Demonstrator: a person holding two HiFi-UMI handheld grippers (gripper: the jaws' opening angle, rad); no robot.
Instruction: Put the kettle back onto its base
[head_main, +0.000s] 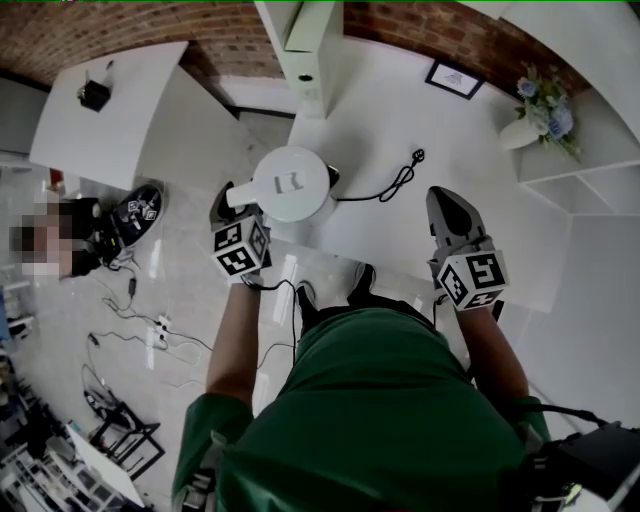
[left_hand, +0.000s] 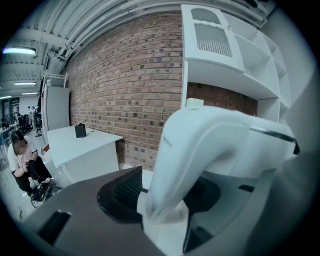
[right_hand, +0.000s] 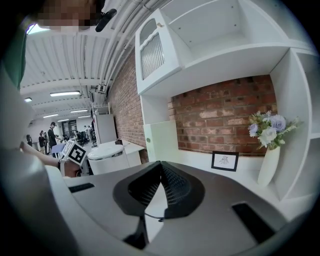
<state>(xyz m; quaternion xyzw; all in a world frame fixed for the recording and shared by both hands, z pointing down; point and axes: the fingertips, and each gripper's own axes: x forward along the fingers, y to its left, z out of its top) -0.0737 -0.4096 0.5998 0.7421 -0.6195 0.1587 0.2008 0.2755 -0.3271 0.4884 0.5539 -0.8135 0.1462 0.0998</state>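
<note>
White kettle (head_main: 290, 183) sits on counter (head_main: 400, 240), cord (head_main: 385, 188) trailing from under it, so prob. seated on base; left gripper (head_main: 228, 203) jaws spread, loose round handle (left_hand: 200, 150); back straight off w/o nudging; right gripper (head_main: 445, 210) pressed together, empty.

It is an open-plan lab or office with a kitchen-style corner: brick wall (left_hand: 125, 90), white shelving (right_hand: 225, 50), kettle (head_main: 290, 182) on a counter (head_main: 400, 245), then desks (head_main: 110, 115), ceiling pipes (right_hand: 102, 50) and floor cables (head_main: 135, 320) (quite a tangle).
</note>
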